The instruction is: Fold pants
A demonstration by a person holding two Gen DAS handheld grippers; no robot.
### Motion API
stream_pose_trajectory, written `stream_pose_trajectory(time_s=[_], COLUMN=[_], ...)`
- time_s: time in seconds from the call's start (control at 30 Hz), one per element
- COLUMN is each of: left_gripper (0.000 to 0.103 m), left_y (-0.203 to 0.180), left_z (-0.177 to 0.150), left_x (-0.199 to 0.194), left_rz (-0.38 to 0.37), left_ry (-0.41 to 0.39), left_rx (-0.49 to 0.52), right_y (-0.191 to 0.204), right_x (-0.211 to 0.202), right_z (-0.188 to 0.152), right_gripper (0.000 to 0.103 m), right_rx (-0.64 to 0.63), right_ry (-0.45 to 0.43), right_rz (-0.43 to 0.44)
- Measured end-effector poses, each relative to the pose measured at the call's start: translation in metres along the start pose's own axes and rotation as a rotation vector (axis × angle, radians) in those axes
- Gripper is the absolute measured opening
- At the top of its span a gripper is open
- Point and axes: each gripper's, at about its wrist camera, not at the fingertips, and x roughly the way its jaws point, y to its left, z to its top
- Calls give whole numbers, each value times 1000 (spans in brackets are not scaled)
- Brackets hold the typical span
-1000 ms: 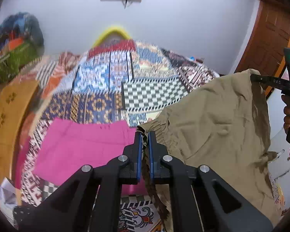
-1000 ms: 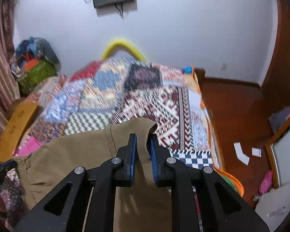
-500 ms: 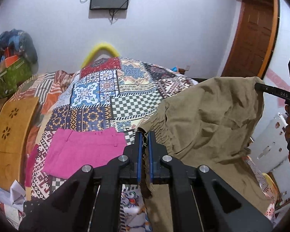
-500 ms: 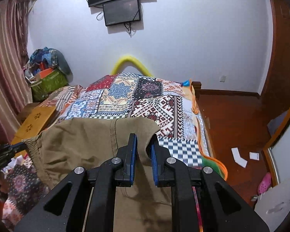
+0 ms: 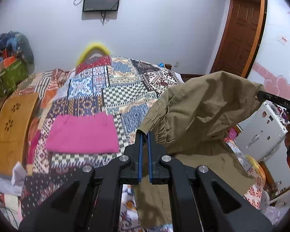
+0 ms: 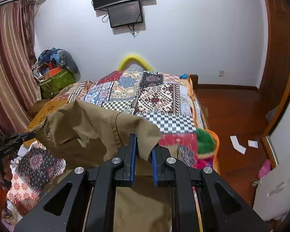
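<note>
Seen from the left wrist, the left claw [image 5: 144,135] is pinched shut on the gathered elastic waistband of the khaki cotton pants [image 5: 203,112], which hang in the air above the patchwork-quilted bed [image 5: 110,89]. Compared with a second ago the folded pink garment [image 5: 83,133] and the quilt sit lower and farther off, so the pants have been lifted and drawn back, and the waistband now stretches across to the right claw [image 5: 260,94], visible at the frame's edge.

Over on the right wrist view, the right claw [image 6: 143,141] is closed on the other end of the waistband, a fold of khaki bunched between its blue pads [image 6: 133,150]. More of the bed shows beyond the cloth than before. The legs probably hang clear now, ready for laying flat.
</note>
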Motion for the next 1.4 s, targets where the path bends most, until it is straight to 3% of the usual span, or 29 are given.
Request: stream_pose_trajectory(time_s=[0.2,0.37,0.63,1.03,1.27,1.4], left_gripper=[0,0,1,4,20,22], left_y=[-5,-14,-5,-22,-15,-14], left_z=[-23,-48,-82,-120,-138,-132], left_x=[-24,-28,-9,33,38,30], left_rz=[-34,-20,24,21,38,61], left_ry=[-7,39,147,273,296,286], left_rx=[-8,13,-20,-24,-47,-40], right_y=[-2,6,-2,-9,-15,-25], right_x=[-10,-9,-11,-2,-8,-20], right_z=[-35,-69,-118,-188,-209,-213], right_gripper=[13,13,13,13,14,14], right_rx=[29,37,63,78,75,80], right_ry=[62,124,201,344,411,448], right_rz=[8,20,-1,-52,-82,-111])
